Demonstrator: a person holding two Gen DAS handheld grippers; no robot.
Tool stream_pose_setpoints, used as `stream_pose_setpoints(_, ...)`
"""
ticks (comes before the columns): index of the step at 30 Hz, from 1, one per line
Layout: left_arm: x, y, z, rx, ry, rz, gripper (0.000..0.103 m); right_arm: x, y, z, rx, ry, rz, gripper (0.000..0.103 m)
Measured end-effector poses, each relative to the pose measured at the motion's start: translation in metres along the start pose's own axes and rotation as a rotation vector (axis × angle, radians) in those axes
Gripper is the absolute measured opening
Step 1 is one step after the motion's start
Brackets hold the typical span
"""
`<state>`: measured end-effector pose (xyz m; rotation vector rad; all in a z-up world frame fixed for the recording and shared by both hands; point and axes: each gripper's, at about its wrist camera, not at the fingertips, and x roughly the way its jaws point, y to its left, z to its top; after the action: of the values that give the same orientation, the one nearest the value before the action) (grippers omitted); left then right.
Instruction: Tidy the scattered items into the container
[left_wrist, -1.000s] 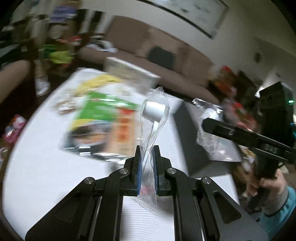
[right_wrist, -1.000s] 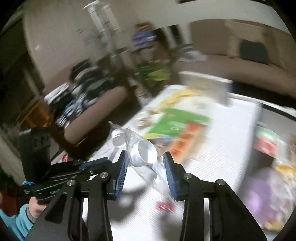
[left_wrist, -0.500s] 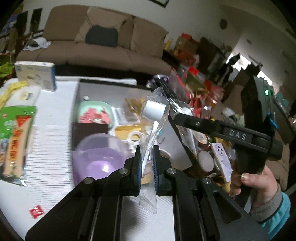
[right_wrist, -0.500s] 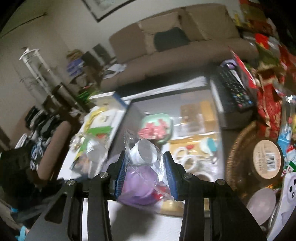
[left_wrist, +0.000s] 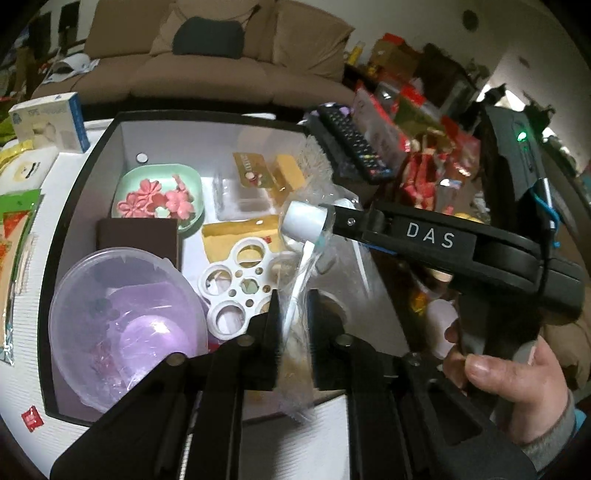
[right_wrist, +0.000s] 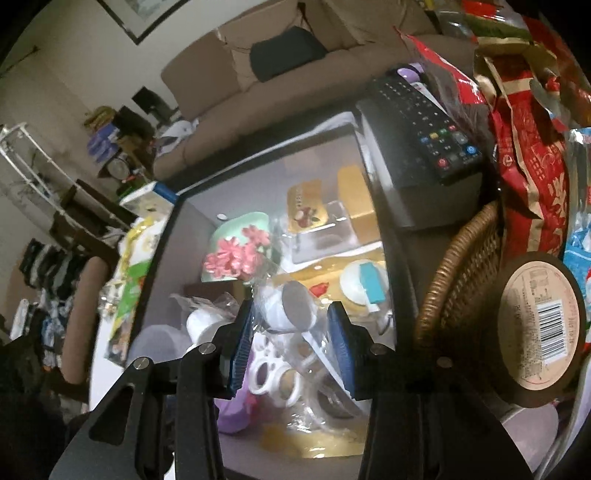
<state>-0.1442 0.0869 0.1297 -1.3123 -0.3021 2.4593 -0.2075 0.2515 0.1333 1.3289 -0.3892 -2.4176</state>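
**Left wrist view: bagged white scoop (left_wrist: 303, 221) over the open storage box (left_wrist: 74, 206), both tongs letting go**

Left gripper (left_wrist: 294, 297) aimed steeply down at the box, jaws spreading. Clear plastic bag (left_wrist: 295, 369) and scoop handle running up between the two black fingers, pads off the plastic on both sides. Long axis of the scoop near upright in this view: handle low between the fingers, cup end high and tipped a little to the left. Lower tail of the bag trailing down across the near rim of the box.

Seen from the right wrist, right gripper (right_wrist: 291, 314) also opening. Cup end of the scoop sitting between the blue pads (right_wrist: 341, 350), its dark round face turned right, its handle slanting down to the right. Left pad just at the bag, right pad clear of the cup.

Right hand (left_wrist: 509, 373) wrapped around its gripper's handle at the right edge of the left wrist view.

Scoop above the near right part of the box, over a white holed tray (left_wrist: 236, 288); contact with the items below not possible to tell. Also in the box: purple lidded bowl (left_wrist: 125, 325), green dish of pink flowers (left_wrist: 159, 195), brown block (left_wrist: 136, 236). Black remote control (left_wrist: 354, 144) just past the right wall, wicker basket (right_wrist: 458, 280) beside it.
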Motion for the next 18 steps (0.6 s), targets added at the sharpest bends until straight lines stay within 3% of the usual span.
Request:
stream_pose_setpoints(1, 0.001, 0.001, 0.001, -0.008, -0.001, 0.001, 0.052, 0.0, 0.0, 0.0, -0.016, 0.001, -0.027, 0.05)
stream_pose_setpoints(3, 0.0, 0.004, 0.001, -0.011, -0.003, 0.001, 0.052, -0.002, 0.003, -0.002, -0.05, -0.006, -0.062, 0.056)
stream_pose_setpoints(8, -0.023, 0.016, 0.009, -0.028, -0.036, -0.013, 0.053, -0.023, -0.002, -0.005, -0.064, -0.047, -0.068, 0.057)
stream_pose_setpoints(11, -0.048, 0.028, 0.014, -0.047, -0.083, -0.015, 0.06, -0.035, -0.002, -0.004, -0.066, -0.057, -0.068, 0.057)
stream_pose_setpoints(15, -0.079, 0.04, 0.016, -0.038, -0.133, 0.014, 0.079, -0.05, 0.007, -0.007, -0.081, -0.068, -0.059, 0.057)
stream_pose_setpoints(18, -0.094, 0.043, 0.012, -0.023, -0.14, 0.025, 0.098, -0.056, 0.024, -0.014, -0.106, -0.067, -0.044, 0.069)
